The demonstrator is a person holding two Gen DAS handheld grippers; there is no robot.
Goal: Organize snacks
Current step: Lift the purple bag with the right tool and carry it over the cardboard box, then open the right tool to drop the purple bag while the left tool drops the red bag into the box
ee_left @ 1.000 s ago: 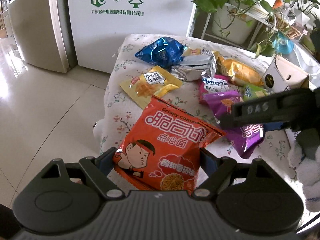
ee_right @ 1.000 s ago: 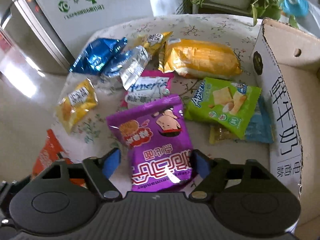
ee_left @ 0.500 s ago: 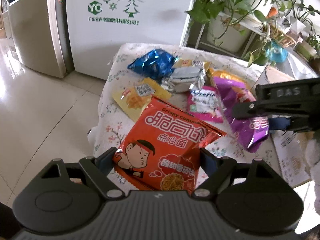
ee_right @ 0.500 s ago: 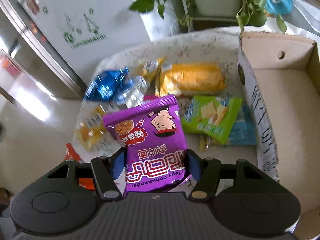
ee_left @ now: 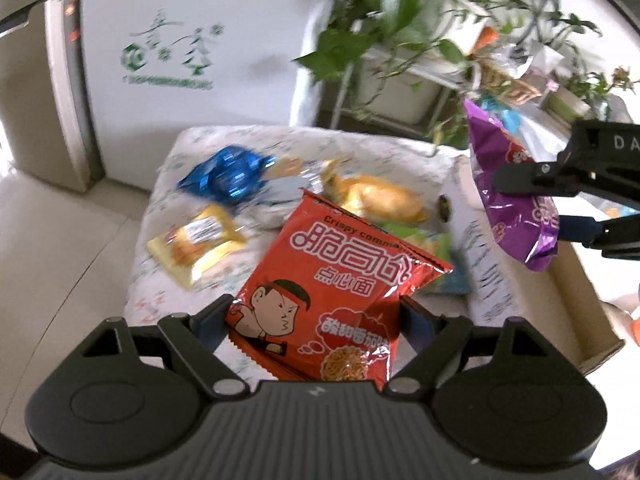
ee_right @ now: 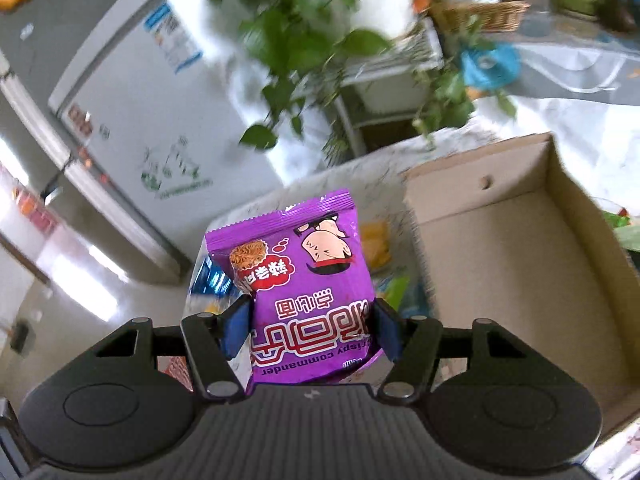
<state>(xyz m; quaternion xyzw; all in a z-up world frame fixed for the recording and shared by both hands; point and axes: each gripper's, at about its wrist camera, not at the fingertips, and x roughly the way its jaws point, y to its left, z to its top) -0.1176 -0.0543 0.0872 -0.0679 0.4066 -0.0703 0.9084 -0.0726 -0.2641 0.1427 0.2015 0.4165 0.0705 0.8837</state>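
My left gripper [ee_left: 314, 322] is shut on a red noodle-snack packet [ee_left: 336, 292], held above the table's near edge. To its right the right gripper [ee_left: 532, 200] carries a purple packet [ee_left: 508, 184] in the air. In the right wrist view my right gripper [ee_right: 312, 328] is shut on that purple packet [ee_right: 304, 280], raised above the table beside the open cardboard box [ee_right: 516, 272]. A blue packet [ee_left: 228, 174], a yellow packet [ee_left: 196, 240] and an orange-yellow packet [ee_left: 376, 200] lie on the flowered table [ee_left: 176, 280].
A white fridge [ee_left: 192, 64] stands behind the table. Potted plants on a rack [ee_left: 400, 40] hang over the far right. The cardboard box [ee_left: 576, 320] occupies the table's right side. Tiled floor [ee_left: 60, 264] lies to the left.
Both grippers rose with their packets. The purple packet left the table and moved up and right toward the box. The red packet lifted further above the table.
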